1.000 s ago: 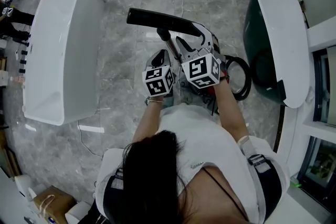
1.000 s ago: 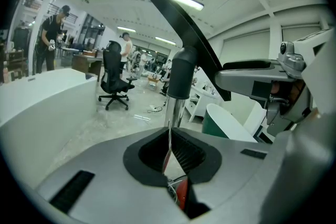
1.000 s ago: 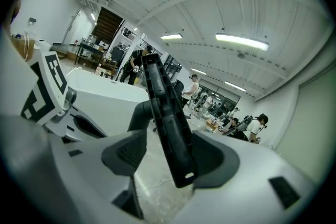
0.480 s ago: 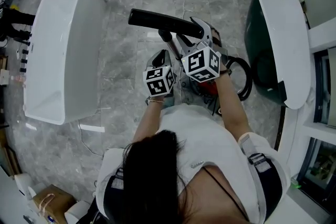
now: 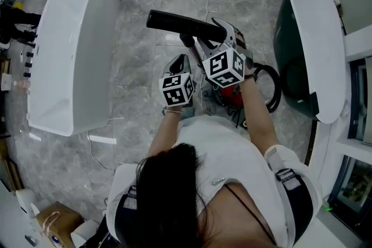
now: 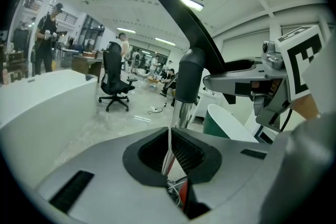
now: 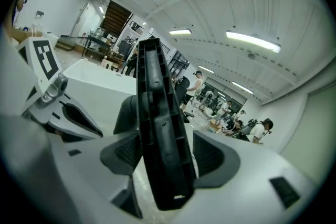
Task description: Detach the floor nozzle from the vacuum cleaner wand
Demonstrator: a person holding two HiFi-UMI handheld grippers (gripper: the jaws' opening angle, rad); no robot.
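The left claw is clamped on the chrome wand, bracing it. The right claw has just been opening its jaws. They straddle the black floor nozzle, which is raised off the floor on the wand's end. Next it should probably close on the nozzle and pull.

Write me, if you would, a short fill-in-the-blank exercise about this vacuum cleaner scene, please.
1. The left gripper is shut on the vacuum's shiny metal ____.
2. The floor nozzle, not yet detached, is coloured ____.
3. In the left gripper view, a black office ____ stands in the background.

Missing words: wand; black; chair.
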